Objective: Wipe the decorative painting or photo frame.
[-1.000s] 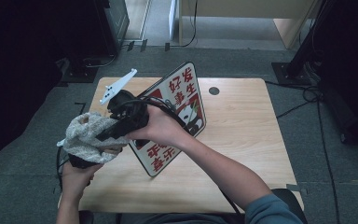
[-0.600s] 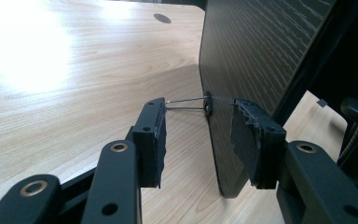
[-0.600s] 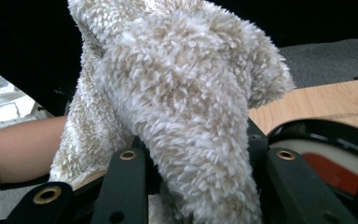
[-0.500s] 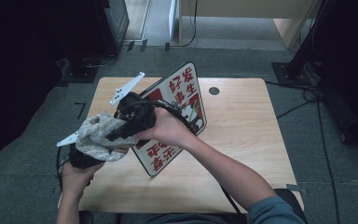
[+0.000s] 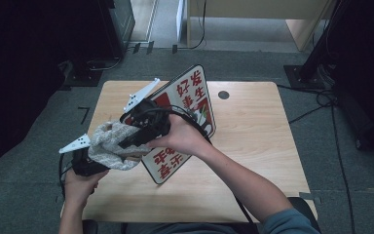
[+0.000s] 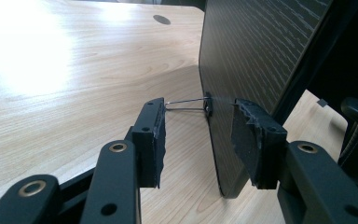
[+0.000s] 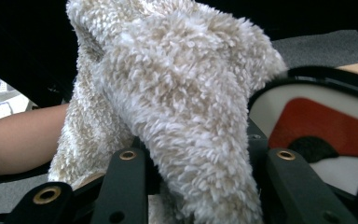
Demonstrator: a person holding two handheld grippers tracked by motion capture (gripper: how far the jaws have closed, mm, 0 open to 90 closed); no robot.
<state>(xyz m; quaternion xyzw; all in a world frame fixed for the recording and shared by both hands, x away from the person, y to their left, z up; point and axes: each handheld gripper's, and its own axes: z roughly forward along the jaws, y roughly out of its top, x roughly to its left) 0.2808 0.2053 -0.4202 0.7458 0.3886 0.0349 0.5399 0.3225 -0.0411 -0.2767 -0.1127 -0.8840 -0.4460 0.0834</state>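
Sign board (image 5: 185,122) w/ red Chinese characters (好, 发, 生 readable at top, more lower down) stands tilted on edge on the wooden surface (image 5: 253,146), near its middle-left. Right tool (image 5: 126,141), hand reaching across from the right w/ forearm angled over the surface, has jaws clamped tight on a fluffy beige cloth (image 5: 112,146) at the board's left edge. Left tool (image 6: 198,135), held low at the near-left corner, is part-open, jaws straddling the board's dark back edge (image 6: 242,70) and its wire clip (image 6: 186,102); can't tell if pads press it.
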